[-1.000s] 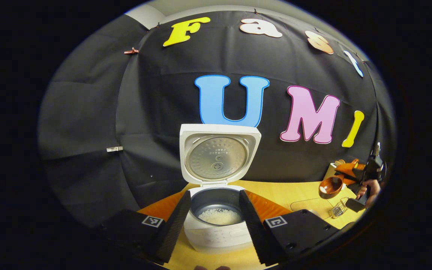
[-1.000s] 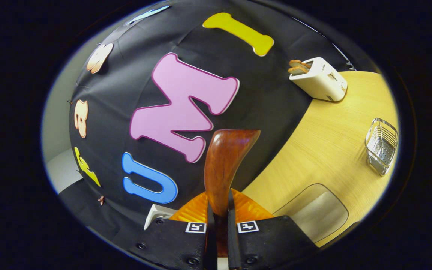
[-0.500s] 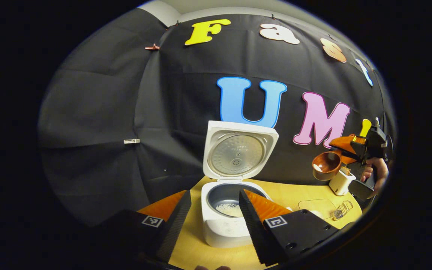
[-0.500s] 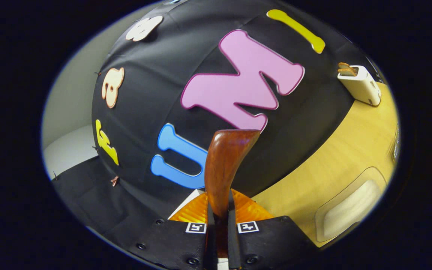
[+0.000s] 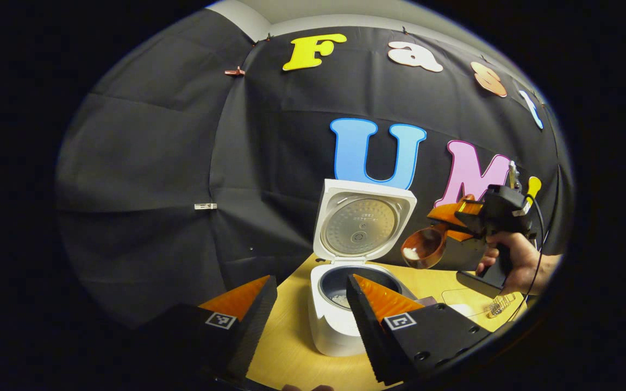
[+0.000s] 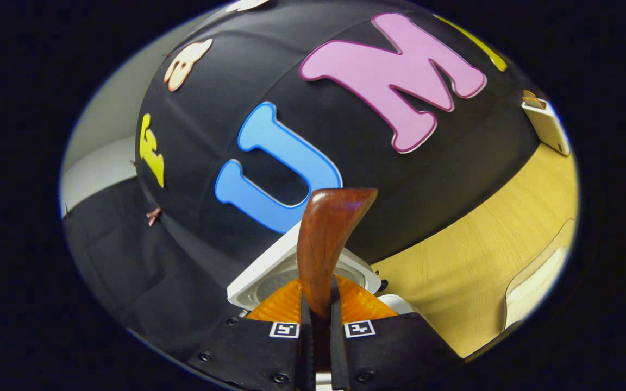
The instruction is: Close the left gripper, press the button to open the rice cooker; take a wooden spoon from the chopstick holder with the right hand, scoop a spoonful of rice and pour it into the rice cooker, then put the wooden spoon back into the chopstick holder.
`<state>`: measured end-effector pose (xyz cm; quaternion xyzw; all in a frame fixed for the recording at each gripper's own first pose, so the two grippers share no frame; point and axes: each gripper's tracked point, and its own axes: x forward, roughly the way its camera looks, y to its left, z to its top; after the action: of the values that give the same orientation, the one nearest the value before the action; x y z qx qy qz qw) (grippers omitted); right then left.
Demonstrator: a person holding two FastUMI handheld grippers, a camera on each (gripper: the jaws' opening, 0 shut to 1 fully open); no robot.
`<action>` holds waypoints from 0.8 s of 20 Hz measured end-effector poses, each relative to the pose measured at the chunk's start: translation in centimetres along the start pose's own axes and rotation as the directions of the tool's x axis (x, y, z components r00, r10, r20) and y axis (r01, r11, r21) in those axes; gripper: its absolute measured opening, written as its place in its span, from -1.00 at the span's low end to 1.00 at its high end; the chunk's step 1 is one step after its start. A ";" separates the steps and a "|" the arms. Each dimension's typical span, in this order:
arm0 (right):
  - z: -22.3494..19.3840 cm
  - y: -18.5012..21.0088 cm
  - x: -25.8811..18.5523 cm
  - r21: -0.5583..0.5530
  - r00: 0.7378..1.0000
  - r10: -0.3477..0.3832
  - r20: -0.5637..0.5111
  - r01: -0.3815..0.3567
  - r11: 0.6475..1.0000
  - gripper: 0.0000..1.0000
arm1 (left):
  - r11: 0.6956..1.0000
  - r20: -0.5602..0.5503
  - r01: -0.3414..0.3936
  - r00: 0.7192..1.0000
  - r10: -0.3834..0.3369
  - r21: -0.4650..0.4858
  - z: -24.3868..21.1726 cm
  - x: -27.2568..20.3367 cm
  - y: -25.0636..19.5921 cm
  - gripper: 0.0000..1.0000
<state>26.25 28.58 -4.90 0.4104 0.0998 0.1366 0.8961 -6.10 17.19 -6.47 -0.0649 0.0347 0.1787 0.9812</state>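
The white rice cooker stands on the wooden table with its lid swung up; a little rice lies in the inner pot. My left gripper is open, a short way in front of the cooker. In the left gripper view, a hand holds my right gripper up to the right of the lid, shut on the wooden spoon, whose bowl carries some rice. In the right gripper view the spoon stands up from my right gripper, with the cooker's lid just below and behind it.
A wire chopstick holder sits at the table's right side, beside a shallow clear tray. A white toaster stands far off along the wall. Bare wooden tabletop stretches right of the cooker.
My right gripper has carried the spoon left and up, from near the chopstick holder to beside the cooker's lid. My left gripper has drawn back and turned left; the cooker looks smaller.
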 end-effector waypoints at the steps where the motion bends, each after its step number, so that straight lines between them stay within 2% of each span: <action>1: -0.8 0.3 0.5 -0.048 1.000 -0.003 -0.013 0.002 0.999 -0.70 | 1.000 -0.002 -0.003 1.000 0.003 -0.002 -0.2 0.0 0.1 0.67; 5: -3.0 1.5 2.2 -0.193 0.999 -0.004 -0.053 -0.006 0.981 -0.70 | 1.000 -0.009 -0.011 1.000 0.011 -0.020 -0.7 0.4 0.7 0.67; 8: -4.1 1.9 3.6 -0.314 0.997 -0.011 -0.076 -0.013 0.949 -0.70 | 1.000 -0.012 -0.020 1.000 0.020 -0.021 -0.9 0.5 1.1 0.67; 12: -4.9 2.7 4.3 -0.502 0.996 -0.011 -0.092 -0.037 0.864 -0.70 | 0.999 -0.021 -0.020 1.000 0.020 -0.033 -1.2 1.0 1.3 0.67; 16: -6.2 3.4 4.5 -0.662 0.993 -0.002 -0.115 -0.075 0.745 -0.70 | 0.999 -0.029 -0.012 1.000 0.011 -0.037 -1.5 1.4 0.9 0.67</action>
<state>28.13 36.55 -6.56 0.0580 0.0848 0.2025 0.9739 -5.18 18.32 -8.15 -0.0856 0.0456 0.1839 0.9782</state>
